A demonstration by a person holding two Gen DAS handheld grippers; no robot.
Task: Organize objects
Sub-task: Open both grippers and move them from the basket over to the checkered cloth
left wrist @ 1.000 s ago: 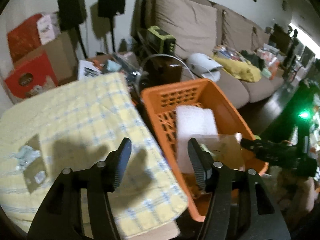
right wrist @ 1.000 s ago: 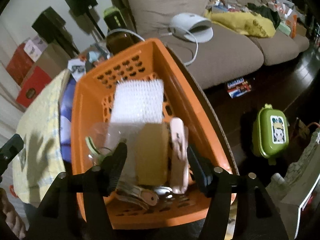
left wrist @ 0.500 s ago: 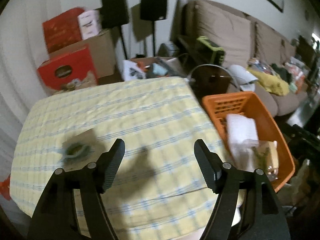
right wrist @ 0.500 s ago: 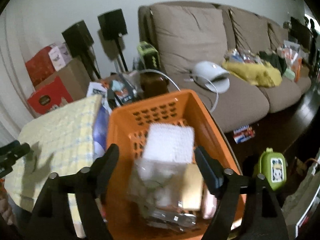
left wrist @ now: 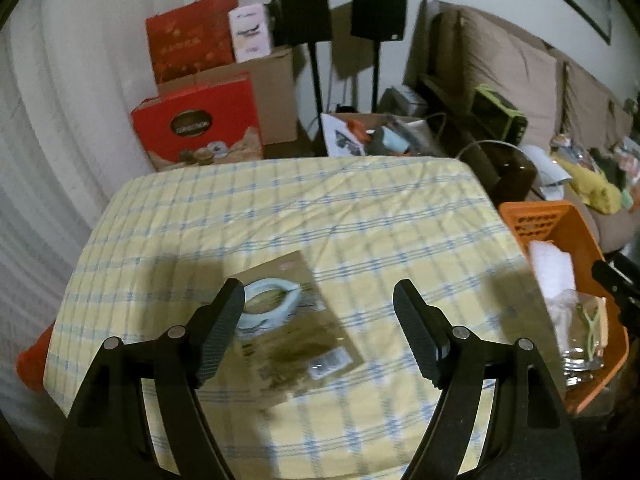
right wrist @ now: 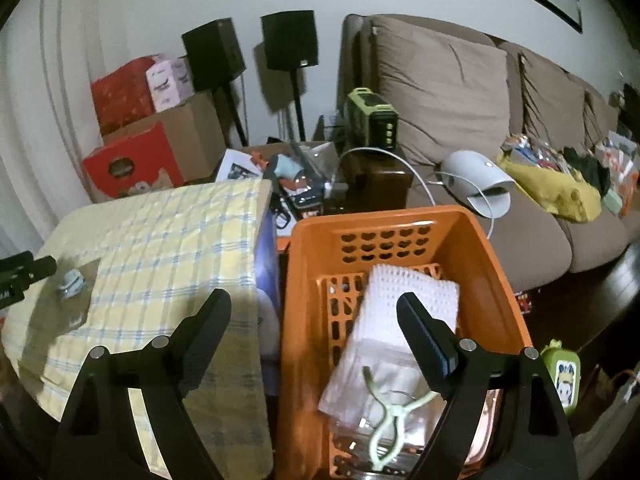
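While the flat brown packet (left wrist: 294, 328) is lying on the checked surface (left wrist: 360, 216), the left gripper (left wrist: 319, 322) is being opened wide above it, empty; it should be lowered squarely over one packet edge. The right gripper (right wrist: 314, 332), also opening and empty, is being held over the orange basket (right wrist: 404, 220).

Desk cover (left wrist: 360, 208), centre of left wrist view: woven cloth, yellow with blue check, matt, lightly creased; on it a flat brown paper-look packet (left wrist: 296, 332), dull finish. Basket (right wrist: 404, 220), lower centre of right wrist view: orange moulded plastic, smooth, slight sheen, perforated walls; inside, a white knobbly mesh pad (right wrist: 404, 300) and clear glossy film (right wrist: 376, 380). Sofa (right wrist: 448, 80), upper right: taupe cloth, matt.
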